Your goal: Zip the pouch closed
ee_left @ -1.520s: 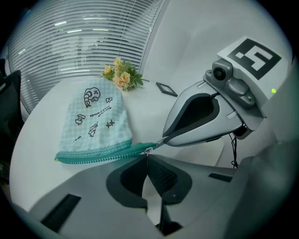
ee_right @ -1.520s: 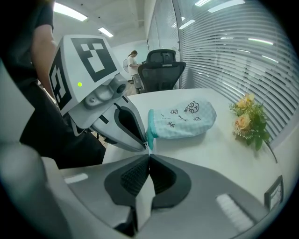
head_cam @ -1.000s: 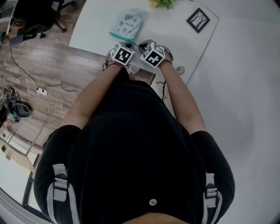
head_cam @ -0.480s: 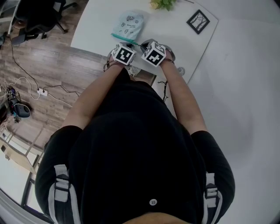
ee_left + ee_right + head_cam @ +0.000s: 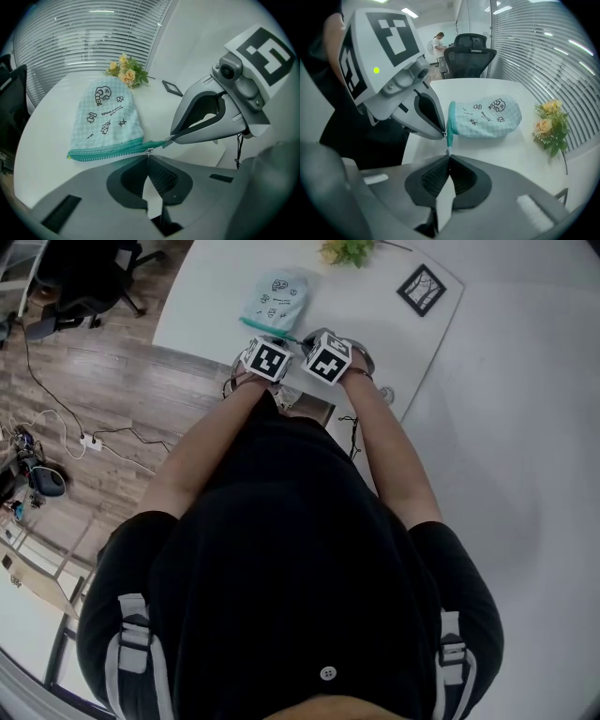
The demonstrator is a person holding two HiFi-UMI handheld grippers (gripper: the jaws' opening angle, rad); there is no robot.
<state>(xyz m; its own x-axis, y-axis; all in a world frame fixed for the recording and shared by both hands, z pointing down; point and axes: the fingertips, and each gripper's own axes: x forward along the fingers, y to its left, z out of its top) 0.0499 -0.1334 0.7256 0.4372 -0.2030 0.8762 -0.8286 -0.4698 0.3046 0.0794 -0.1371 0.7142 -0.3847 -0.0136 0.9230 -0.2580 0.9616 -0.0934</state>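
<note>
Left gripper (image 5: 149, 157), right gripper (image 5: 449, 154), angled down, pinching pouch (image 5: 107, 117)

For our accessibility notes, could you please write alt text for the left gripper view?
The left gripper, jaws shut, pinches the zipper pull of a pale blue checked pouch lying on a white table, while the right gripper grips the zipper end from the right. Flowers lie behind.

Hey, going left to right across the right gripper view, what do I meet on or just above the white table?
left gripper → pouch → flowers
</note>
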